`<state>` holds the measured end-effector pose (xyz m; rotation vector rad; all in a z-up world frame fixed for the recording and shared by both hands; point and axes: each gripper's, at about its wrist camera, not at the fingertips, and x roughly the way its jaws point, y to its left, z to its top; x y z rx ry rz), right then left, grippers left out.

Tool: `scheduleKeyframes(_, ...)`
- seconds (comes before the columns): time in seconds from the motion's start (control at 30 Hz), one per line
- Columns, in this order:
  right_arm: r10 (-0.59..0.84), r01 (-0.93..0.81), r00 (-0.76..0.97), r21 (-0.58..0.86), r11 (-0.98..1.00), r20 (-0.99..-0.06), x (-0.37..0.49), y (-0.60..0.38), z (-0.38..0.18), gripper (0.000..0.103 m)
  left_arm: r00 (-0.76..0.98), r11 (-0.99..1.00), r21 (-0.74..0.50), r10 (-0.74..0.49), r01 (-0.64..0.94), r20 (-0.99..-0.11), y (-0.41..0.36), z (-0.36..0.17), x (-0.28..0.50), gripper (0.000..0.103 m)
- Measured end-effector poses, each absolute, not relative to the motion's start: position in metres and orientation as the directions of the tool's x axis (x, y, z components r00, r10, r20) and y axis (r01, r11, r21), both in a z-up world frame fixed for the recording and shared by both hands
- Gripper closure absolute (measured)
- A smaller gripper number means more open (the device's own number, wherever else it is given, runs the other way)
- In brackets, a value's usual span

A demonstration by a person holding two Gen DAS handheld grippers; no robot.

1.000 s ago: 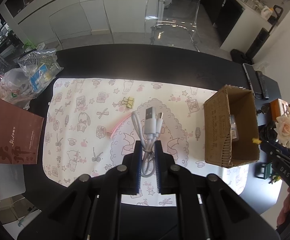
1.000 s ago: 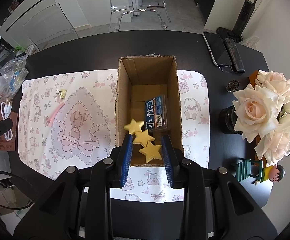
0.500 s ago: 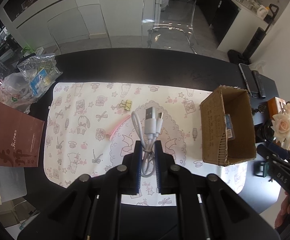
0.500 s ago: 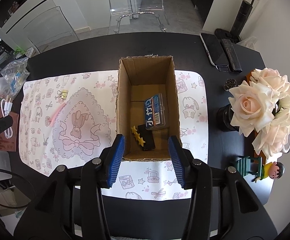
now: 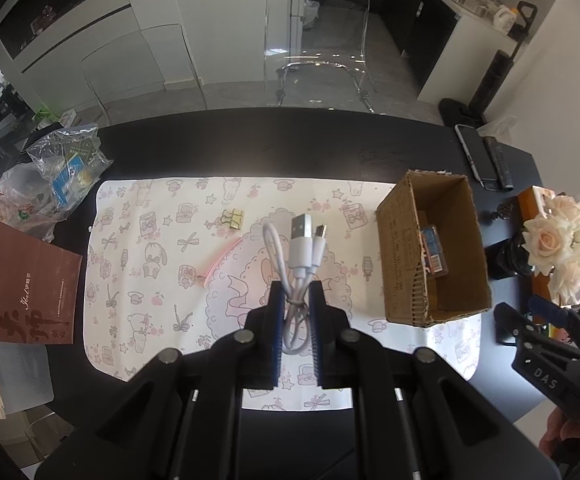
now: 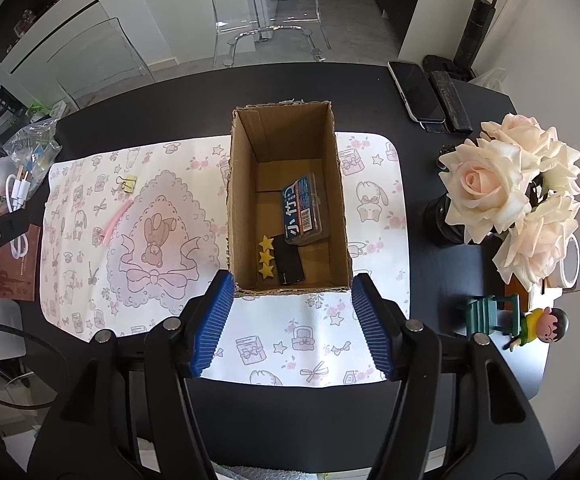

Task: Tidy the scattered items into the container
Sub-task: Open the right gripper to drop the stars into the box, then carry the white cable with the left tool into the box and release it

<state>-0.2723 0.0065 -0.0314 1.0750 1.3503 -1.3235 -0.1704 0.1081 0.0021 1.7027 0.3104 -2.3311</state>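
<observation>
Stars clip (image 6: 266,257) now lies on the floor of the cardboard box (image 6: 234,184), dropped a moment ago by our right gripper (image 6: 292,322), fingers spread wide, while our left gripper (image 5: 296,322) pinches the white cable (image 5: 300,248) above the mat (image 5: 150,240), next to go in.

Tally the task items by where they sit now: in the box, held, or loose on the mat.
In the cardboard box: 3 (yellow star strip, black card, blue-labelled case)
Held in the left tongs: 1 (white USB cable)
Loose on the mat: 2 (yellow binder clip, pink strip)
Total: 6
</observation>
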Motion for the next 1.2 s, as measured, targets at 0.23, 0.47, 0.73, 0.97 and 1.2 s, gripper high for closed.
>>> scheduleKeyframes(0.23, -0.018, 0.986, -0.167, -0.168, 0.021, -0.986, -0.276, 0.013, -0.026, 0.011, -0.301, -0.956, -0.033, -0.059, 0.291, -0.952, 0.118, 0.006, -0.173, 0.091)
scheduleKeyframes(0.47, 0.006, 0.986, -0.169, -0.169, -0.007, -0.986, -0.287, 0.025, -0.027, 0.000, -0.308, -0.968, -0.038, -0.042, 0.250, -0.950, 0.135, 0.007, -0.185, 0.091)
scheduleKeyframes(0.73, 0.042, 0.983, -0.185, -0.185, -0.003, -0.982, -0.301, 0.037, -0.030, 0.000, -0.306, -0.978, -0.047, -0.017, 0.203, -0.952, 0.156, 0.004, -0.205, 0.091)
scheduleKeyframes(0.97, 0.060, 0.983, -0.181, -0.182, -0.007, -0.982, -0.310, 0.041, -0.035, 0.000, -0.302, -0.985, -0.060, 0.009, 0.160, -0.953, 0.176, -0.003, -0.226, 0.091)
scheduleKeyframes(1.2, 0.080, 0.980, -0.189, -0.193, -0.043, -0.979, -0.328, 0.044, -0.039, 0.000, -0.280, -0.992, -0.068, 0.035, 0.110, -0.959, 0.200, -0.018, -0.248, 0.091)
